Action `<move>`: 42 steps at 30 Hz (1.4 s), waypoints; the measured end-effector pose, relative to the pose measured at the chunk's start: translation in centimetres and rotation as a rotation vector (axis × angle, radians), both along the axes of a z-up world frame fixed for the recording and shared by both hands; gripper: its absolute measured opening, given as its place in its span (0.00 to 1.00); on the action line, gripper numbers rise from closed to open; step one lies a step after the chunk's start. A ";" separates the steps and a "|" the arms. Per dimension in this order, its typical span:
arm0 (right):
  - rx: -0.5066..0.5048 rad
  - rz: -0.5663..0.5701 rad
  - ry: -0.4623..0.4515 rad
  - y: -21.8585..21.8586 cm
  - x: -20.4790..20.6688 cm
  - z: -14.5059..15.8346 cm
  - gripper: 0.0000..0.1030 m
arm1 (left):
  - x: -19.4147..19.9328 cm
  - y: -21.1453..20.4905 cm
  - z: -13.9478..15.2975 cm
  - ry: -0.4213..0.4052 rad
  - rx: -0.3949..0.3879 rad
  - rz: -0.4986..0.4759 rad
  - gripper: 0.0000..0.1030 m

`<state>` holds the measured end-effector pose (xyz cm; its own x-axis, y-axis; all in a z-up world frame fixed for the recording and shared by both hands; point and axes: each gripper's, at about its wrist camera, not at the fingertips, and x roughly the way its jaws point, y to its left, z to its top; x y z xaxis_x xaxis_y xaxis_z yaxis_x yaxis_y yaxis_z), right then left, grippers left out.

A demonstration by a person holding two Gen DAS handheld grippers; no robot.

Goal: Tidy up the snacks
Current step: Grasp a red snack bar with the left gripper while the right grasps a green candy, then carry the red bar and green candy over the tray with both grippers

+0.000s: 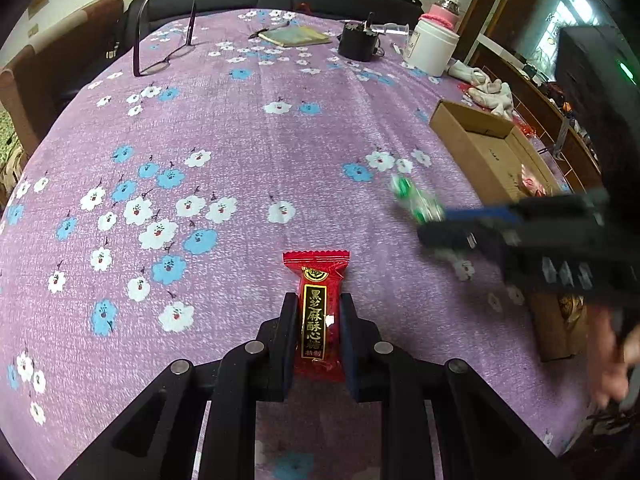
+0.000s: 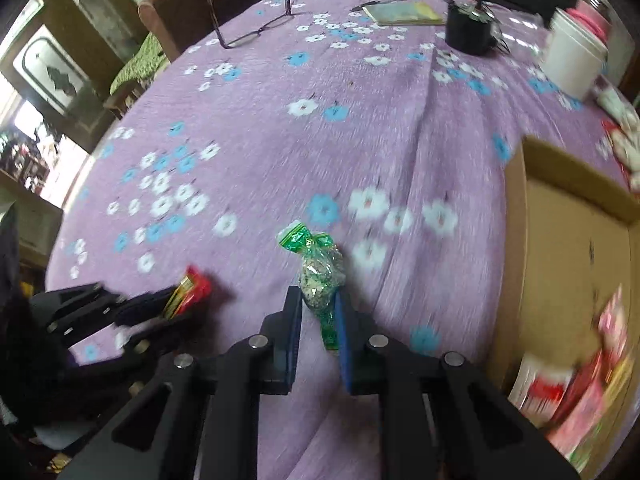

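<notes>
The left gripper (image 1: 316, 312) has its two fingers drawn in against the long sides of a red candy packet (image 1: 318, 312), clamping it between the blue pads (image 1: 347, 344); the packet's crimped far end projects beyond the fingertips, above the purple floral tablecloth (image 1: 240, 128). The right gripper (image 2: 318, 312) has its fingers closed to a narrow gap around a green-wrapped candy (image 2: 320, 276); the right pad (image 2: 343, 340) touches the wrapper's twisted tail, and the bulging middle sits between the fingertips with the far twist sticking out ahead. In the left wrist view the right gripper appears motion-blurred at the right, holding the green-wrapped candy just beside the near-left wall of the open cardboard box (image 1: 476, 152). In the right wrist view the cardboard box (image 2: 560, 280) lies to the right, with pink and red snack packets (image 2: 580, 400) in its near end. Far across the table stand folded eyeglasses (image 1: 168, 36), a notebook (image 1: 294, 36), a black cup (image 1: 357, 42) and a white container (image 1: 430, 46).
</notes>
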<state>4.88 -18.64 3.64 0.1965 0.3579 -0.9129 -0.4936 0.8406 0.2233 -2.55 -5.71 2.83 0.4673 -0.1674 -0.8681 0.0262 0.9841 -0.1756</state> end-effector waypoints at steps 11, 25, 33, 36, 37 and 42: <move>0.085 -0.073 0.075 -3.5 -4.7 -0.1 0.15 | -1.1 -2.2 1.5 -0.025 0.025 -0.004 0.19; 0.149 -0.073 0.030 -5.9 -6.1 2.5 0.15 | -2.5 -6.4 4.6 -0.095 0.094 -0.049 0.19; 0.171 -0.101 0.018 -8.5 -6.6 3.4 0.15 | -2.7 -9.2 5.6 -0.125 0.115 -0.092 0.19; 0.173 -0.109 0.011 -9.4 -6.9 3.7 0.15 | -2.7 -10.2 5.9 -0.133 0.118 -0.108 0.19; 0.174 -0.114 0.010 -9.8 -7.0 3.8 0.15 | -2.7 -10.5 5.9 -0.134 0.119 -0.112 0.19; 0.185 -0.140 -0.001 -11.4 -7.0 4.4 0.15 | -2.4 -12.3 6.6 -0.152 0.127 -0.141 0.19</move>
<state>-2.12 -30.07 8.03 0.2570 0.4884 -0.8340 -0.3756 0.8456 0.3794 -4.98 -17.99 9.41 0.5740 -0.1339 -0.8078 0.1815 0.9828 -0.0339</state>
